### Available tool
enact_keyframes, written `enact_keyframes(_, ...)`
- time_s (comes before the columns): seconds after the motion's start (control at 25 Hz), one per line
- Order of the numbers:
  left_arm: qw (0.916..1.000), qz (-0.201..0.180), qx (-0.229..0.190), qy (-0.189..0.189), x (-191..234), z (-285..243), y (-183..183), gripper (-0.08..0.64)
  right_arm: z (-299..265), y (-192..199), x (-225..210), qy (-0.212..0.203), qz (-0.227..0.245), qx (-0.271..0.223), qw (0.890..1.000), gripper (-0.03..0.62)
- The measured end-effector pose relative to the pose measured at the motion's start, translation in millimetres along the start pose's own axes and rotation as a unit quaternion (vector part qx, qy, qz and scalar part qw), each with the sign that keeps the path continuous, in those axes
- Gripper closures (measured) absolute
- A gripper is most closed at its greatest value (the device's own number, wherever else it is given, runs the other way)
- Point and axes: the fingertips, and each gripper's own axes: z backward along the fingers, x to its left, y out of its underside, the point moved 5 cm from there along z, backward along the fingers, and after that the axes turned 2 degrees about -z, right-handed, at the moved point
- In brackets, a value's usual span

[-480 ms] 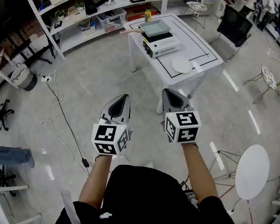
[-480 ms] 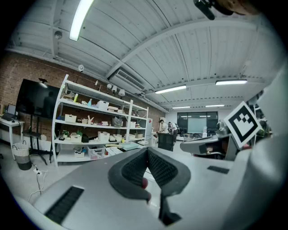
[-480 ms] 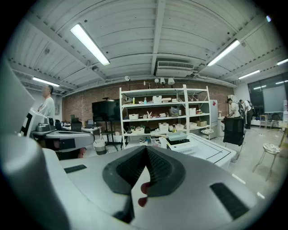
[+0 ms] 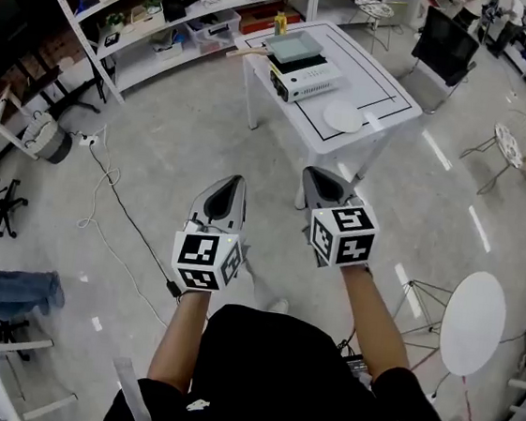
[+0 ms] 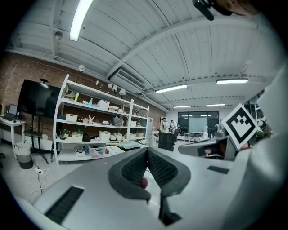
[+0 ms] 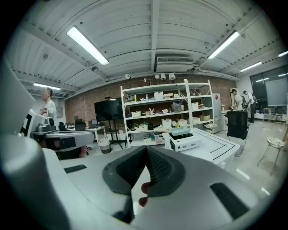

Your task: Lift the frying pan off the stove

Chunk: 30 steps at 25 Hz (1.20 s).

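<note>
White worktop (image 4: 389, 101) well ahead of left claw (image 4: 235, 183) and right claw (image 4: 315, 174) — both pressed together, empty — pale-green frying pan (image 4: 294, 46) atop stove (image 4: 306, 82), handle seemingly leftward, right claw nearer.

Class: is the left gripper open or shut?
Shut. On the left gripper the jaws touch at their tips, nothing between.

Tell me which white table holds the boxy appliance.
The rectangular table with black outlines, at the top of the head view; the boxy appliance sits toward its far end. The small round table, at the right, does not hold it.
</note>
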Motion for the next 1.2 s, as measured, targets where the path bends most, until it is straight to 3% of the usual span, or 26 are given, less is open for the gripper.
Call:
enact_keyframes(0.56,1.0000,0.003,0.000,0.005,35,-40,-8,0.551,-48,-15,-5,-0.006,-0.002,0.007,1.000,0.591)
enact_keyframes(1.2,0.9998,0.007,0.009,0.015,122,-144,-26,0.551,-178,-55,-35,-0.003,-0.004,0.021,1.000,0.591)
